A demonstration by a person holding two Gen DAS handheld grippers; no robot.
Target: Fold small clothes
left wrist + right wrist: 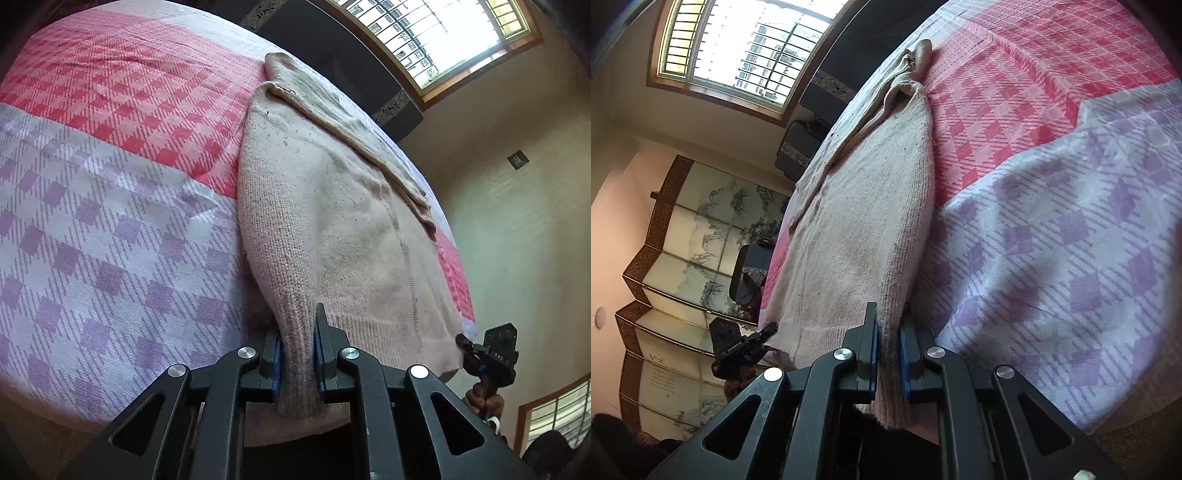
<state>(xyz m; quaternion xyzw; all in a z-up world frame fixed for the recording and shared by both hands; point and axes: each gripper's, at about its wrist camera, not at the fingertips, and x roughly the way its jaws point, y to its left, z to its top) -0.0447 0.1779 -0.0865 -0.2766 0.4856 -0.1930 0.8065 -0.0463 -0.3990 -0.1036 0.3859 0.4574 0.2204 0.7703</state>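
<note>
- Pale pink knit sweater lies flat on the bed, along the edge nearest the window; its hem reaches the bed's near edge, at the grippers.
- Left gripper is clamped on a bunched fold of the hem; knit fills the gap between the blue pads and hangs out below them.
- Right gripper is likewise pinched tight on a bunched hem corner, at the sweater's edge toward the middle of the bed.
- Each wrist view shows the other gripper small at the opposite hem corner, touching the fabric, with a hand on its handle.
- A sleeve is folded over the body along the window-side edge and runs up to the far end.
- The bedcover is checked pink under the sweater's far part and lilac toward the near edge.
- A folding screen stands by the wall beyond the bed.
</note>
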